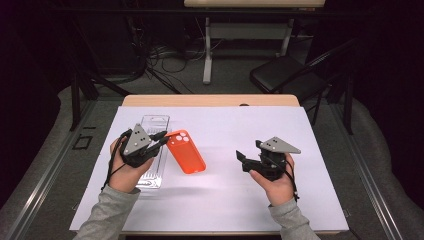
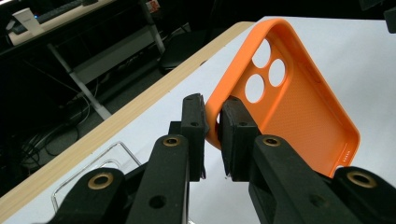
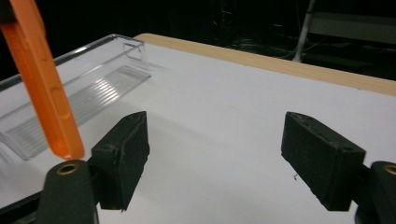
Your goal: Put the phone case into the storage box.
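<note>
My left gripper (image 1: 164, 138) is shut on the rim of an orange phone case (image 1: 186, 151) near its camera holes, and holds it tilted above the white sheet. In the left gripper view the case (image 2: 299, 100) shows its hollow inside, its edge pinched between the pads (image 2: 233, 126). The right gripper view has the case (image 3: 44, 84) edge-on at the left, hanging clear of the sheet. My right gripper (image 1: 241, 159) hovers open to the right of the case, nothing between its fingers (image 3: 123, 149).
A clear plastic tray (image 1: 154, 150) lies on the white sheet (image 1: 225, 200) under my left hand, also in the right gripper view (image 3: 79, 100). The wooden table edge (image 1: 210, 100) runs along the back. Beyond it stand a black folding chair (image 1: 285, 75) and another table.
</note>
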The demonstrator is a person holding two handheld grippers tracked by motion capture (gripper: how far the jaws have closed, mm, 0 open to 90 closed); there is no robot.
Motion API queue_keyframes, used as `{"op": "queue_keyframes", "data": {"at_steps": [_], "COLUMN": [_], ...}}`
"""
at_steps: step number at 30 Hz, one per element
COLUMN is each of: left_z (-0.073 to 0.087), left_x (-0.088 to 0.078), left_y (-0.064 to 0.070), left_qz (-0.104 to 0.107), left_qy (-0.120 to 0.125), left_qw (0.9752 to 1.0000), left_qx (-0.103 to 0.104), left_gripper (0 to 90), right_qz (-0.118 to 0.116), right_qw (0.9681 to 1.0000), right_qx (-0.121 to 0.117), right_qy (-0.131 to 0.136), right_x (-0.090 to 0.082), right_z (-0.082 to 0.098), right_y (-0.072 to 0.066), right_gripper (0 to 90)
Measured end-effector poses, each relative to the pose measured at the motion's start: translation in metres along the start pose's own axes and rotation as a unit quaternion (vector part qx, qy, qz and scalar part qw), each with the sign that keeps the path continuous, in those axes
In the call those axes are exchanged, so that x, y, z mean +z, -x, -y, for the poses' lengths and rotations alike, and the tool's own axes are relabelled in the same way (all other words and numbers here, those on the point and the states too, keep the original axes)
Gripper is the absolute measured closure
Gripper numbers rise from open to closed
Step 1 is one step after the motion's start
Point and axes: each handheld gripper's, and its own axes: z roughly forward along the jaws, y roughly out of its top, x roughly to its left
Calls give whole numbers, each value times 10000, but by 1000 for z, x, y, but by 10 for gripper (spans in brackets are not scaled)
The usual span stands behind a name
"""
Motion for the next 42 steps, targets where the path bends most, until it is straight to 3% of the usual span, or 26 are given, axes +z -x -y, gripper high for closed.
{"op": "queue_keyframes", "data": {"at_steps": [3,5,17,30,34,42], "left_z": [0,0,1,1,-1,-5], "left_x": [0,0,0,-1,-3,-14], "left_y": [-1,-1,-2,-2,-3,-8], "left_qz": [-2,-10,-30,-70,-104,-230], "left_qy": [13,12,13,14,36,112], "left_qw": [10000,10000,10000,10000,9999,9996], "left_qx": [-4,-5,-2,56,88,150], "left_gripper": [810,810,810,810,810,810], "right_qz": [38,50,84,256,177,147], "right_qw": [9999,9999,9997,9995,9997,9998], "right_qx": [120,96,217,-73,-167,-150], "right_qy": [56,16,66,138,3,-9], "right_x": [-5,-8,-18,-21,-17,-16], "right_z": [4,8,23,35,40,42], "right_y": [5,10,24,24,21,20], "right_gripper": [214,175,142,70,0,0]}}
